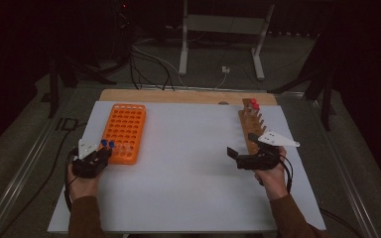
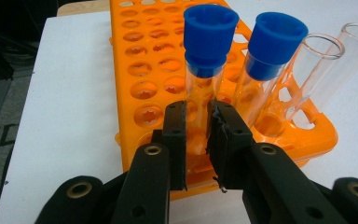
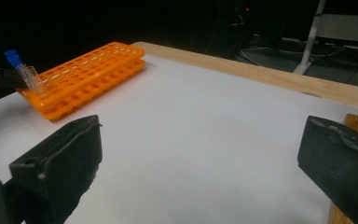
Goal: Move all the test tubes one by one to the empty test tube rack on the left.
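Orange plastic tube rack (image 1: 125, 130) with rows of round holes sits on the left side of the white tabletop (image 1: 188, 173), long side running away from the person. At its near end stand four clear tubes. Left gripper (image 2: 197, 135), held in the person's left hand (image 1: 82, 186), is at that near left corner of the rack; its black jaws are closed on the clear tube with a blue screw cap (image 2: 206, 79), pinching the glass low down, just above the rack top. That tube is upright in a corner hole. Just beside it to the right in the left gripper view: second blue-capped clear tube (image 2: 265, 70), leaning slightly, then two uncapped clear glass tubes (image 2: 314, 74), also tilted, in neighbouring holes of the same end row. Rest of rack holes look empty.

Middle of tabletop is bare white sheet, over a wooden board edge (image 1: 178, 95) at the far side.

Right gripper (image 1: 241, 152), in the person's right hand (image 1: 270, 176), hovers over the right part of the tabletop, jaws wide open, holding nothing. Just beside it on the right lies a long wooden tube rack (image 1: 252, 126) near the tabletop's right edge, with red-capped tubes (image 1: 254, 103) at its far end. Grippers are well apart.
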